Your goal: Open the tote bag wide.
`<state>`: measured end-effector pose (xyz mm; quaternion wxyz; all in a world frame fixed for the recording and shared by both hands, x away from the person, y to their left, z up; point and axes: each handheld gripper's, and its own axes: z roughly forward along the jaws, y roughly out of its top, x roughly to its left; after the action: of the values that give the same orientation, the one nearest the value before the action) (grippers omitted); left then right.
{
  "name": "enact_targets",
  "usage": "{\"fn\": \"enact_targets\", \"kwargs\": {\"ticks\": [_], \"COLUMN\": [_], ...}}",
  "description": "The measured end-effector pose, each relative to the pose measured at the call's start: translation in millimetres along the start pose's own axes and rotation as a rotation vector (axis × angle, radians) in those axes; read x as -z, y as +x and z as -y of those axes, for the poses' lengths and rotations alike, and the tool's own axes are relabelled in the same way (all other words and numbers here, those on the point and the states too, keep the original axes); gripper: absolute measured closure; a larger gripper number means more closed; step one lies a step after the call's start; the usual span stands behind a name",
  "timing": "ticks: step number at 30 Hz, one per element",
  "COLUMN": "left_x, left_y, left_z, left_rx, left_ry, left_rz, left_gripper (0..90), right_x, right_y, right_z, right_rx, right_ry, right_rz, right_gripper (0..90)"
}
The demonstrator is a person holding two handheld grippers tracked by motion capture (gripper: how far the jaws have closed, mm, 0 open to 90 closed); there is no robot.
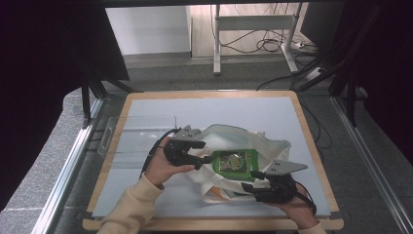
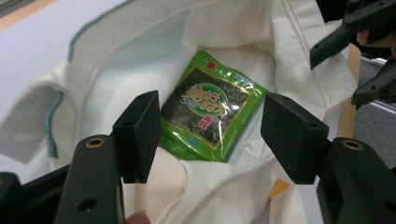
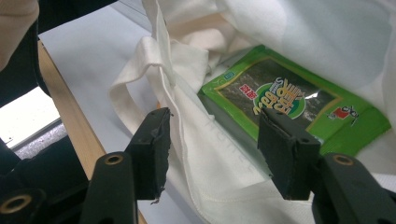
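From above I see my right claw [image 1: 254, 182] near the desk's [image 1: 204, 105] front edge, my left claw [image 1: 203, 157] farther in, both at a white cloth bag [image 1: 272, 148]. Each claw's own view shows it spread wide, gripping nothing. The green snack packet [image 2: 210, 108] lies inside the bag's mouth. Only overhead shows a clear tray [image 1: 127, 139] at the left edge.

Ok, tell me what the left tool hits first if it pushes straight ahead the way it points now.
Most likely the green snack packet lying in the open white tote bag. The left tool is open and the packet sits between its jaws ahead. Depth is unclear, so bag cloth below might touch first.
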<state>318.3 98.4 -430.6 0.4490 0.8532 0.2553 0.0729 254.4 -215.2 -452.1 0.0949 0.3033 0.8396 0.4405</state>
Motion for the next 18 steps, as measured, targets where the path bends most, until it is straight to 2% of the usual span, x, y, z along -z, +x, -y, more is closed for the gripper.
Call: {"fn": "enact_targets", "kwargs": {"ticks": [3, 7, 9, 18], "left_x": [1.4, 0.2, -0.4, -5.0], "left_y": [-0.1, -1.1, -1.9, -4.1], "left_z": [7.8, 10.4, 10.5, 8.0], "left_rx": [0.023, 0.037, 0.039, 0.037], "left_ry": [-0.024, -0.016, -0.017, -0.021], "left_rz": [0.019, 0.026, 0.040, 0.051], "left_gripper": [37.9, 38.5, 39.0, 43.3], "right_x": [0.5, 0.1, 0.5, 3.7], "right_y": [0.1, -0.2, -0.1, -1.2], "right_z": [-0.6, -1.1, -1.3, -2.2], "right_rx": [0.000, 0.000, 0.004, 0.004], "right_ry": [-0.008, -0.011, -0.009, -0.018], "right_rz": [0.002, 0.003, 0.001, 0.010], "right_gripper": [43.0, 42.6, 42.6, 42.6]}}
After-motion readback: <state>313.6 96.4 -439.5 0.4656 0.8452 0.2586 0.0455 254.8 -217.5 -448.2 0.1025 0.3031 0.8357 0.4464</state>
